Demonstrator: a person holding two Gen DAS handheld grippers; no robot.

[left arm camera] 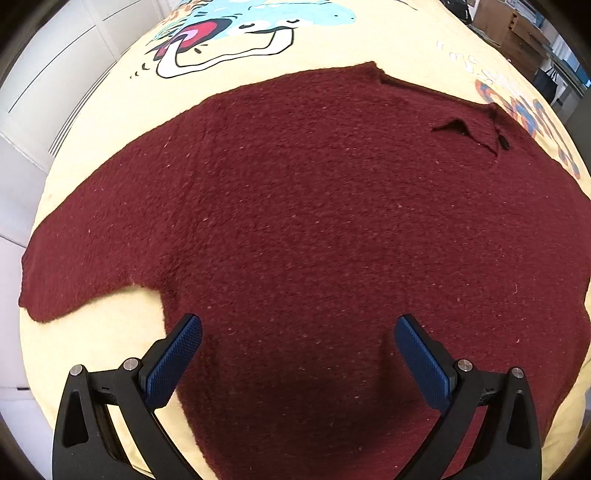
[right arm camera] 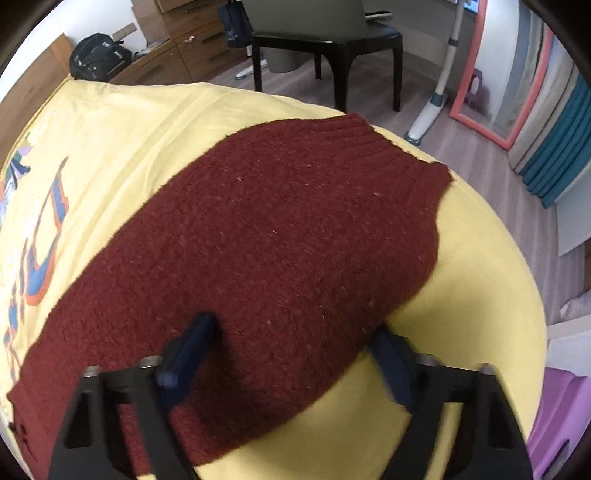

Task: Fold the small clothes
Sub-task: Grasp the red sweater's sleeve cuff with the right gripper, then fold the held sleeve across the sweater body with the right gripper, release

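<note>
From the left wrist view, a dark red knitted sweater [left arm camera: 314,229] lies spread flat on a yellow printed bed cover [left arm camera: 406,33] that carries a cartoon picture [left arm camera: 236,37] at its far side. One sleeve [left arm camera: 74,266] reaches out to the left, its cuff end near the cover's edge. The collar opening [left arm camera: 476,133] sits at the far right, with a small fold of knit raised beside it. The left tool [left arm camera: 298,328] hangs just above the sweater's near part with its two blue-padded fingers [left arm camera: 173,358] spread wide and nothing between them. The left finger is over the notch where the sleeve meets the body; the right finger is over the body itself. White cabinet panels [left arm camera: 48,74] stand beyond the bed at the left.

From the right wrist view, the same sweater's other sleeve [right arm camera: 295,229] runs away from the camera across the yellow cover [right arm camera: 480,295], ending in a ribbed cuff [right arm camera: 388,147] near the bed's far edge. The right tool [right arm camera: 293,332] is blurred, its fingers [right arm camera: 192,343] spread apart, one over the knit and the other beside the sleeve's right edge over bare cover; whether they touch the cloth cannot be told. Beyond the bed are a dark chair [right arm camera: 332,40], a black backpack [right arm camera: 99,55] on a wooden unit, a pink-framed mirror [right arm camera: 491,74] and teal curtains [right arm camera: 561,140].
</note>
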